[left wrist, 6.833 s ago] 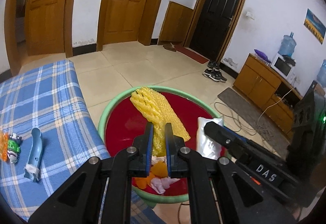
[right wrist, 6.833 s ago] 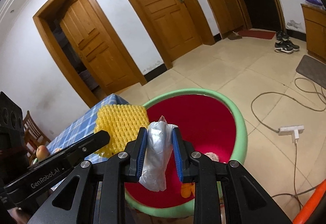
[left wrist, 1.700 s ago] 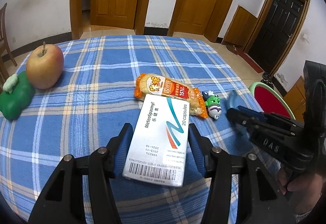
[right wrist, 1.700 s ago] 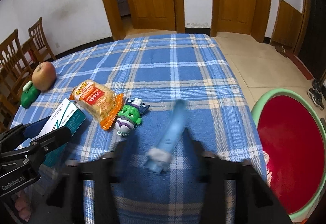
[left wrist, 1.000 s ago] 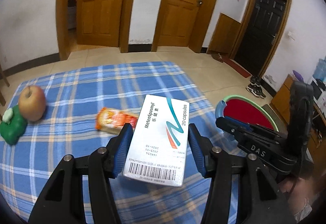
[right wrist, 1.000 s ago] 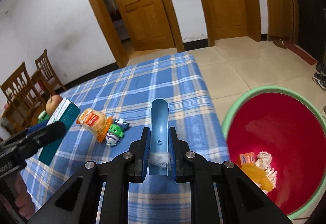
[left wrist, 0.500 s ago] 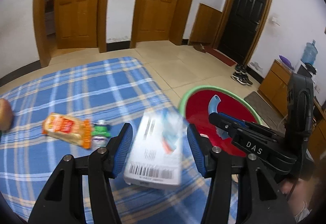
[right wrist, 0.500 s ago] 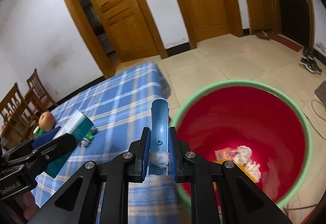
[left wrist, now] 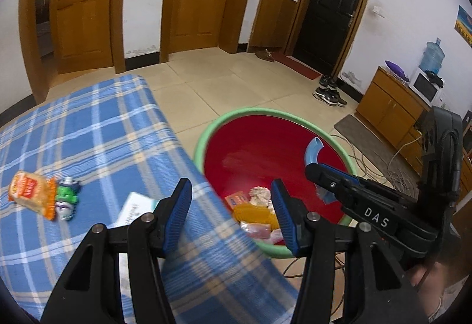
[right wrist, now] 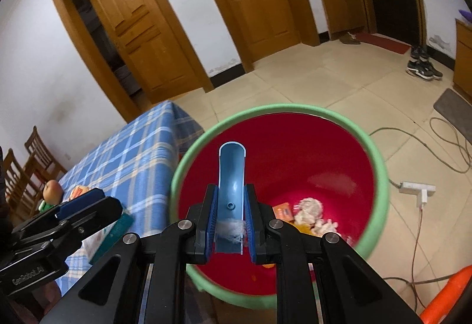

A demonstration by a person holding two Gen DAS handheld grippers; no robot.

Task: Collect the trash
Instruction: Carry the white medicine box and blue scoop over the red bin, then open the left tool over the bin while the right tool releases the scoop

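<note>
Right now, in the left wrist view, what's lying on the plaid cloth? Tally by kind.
snack packet: 1
green toy: 1
white box, partly hidden behind a finger of the left gripper: 1
Total: 3

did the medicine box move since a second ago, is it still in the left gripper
Yes. The medicine box has left the left hand-held gripper, whose jaws stand open, and lies on the blue plaid tablecloth beside it.
</note>
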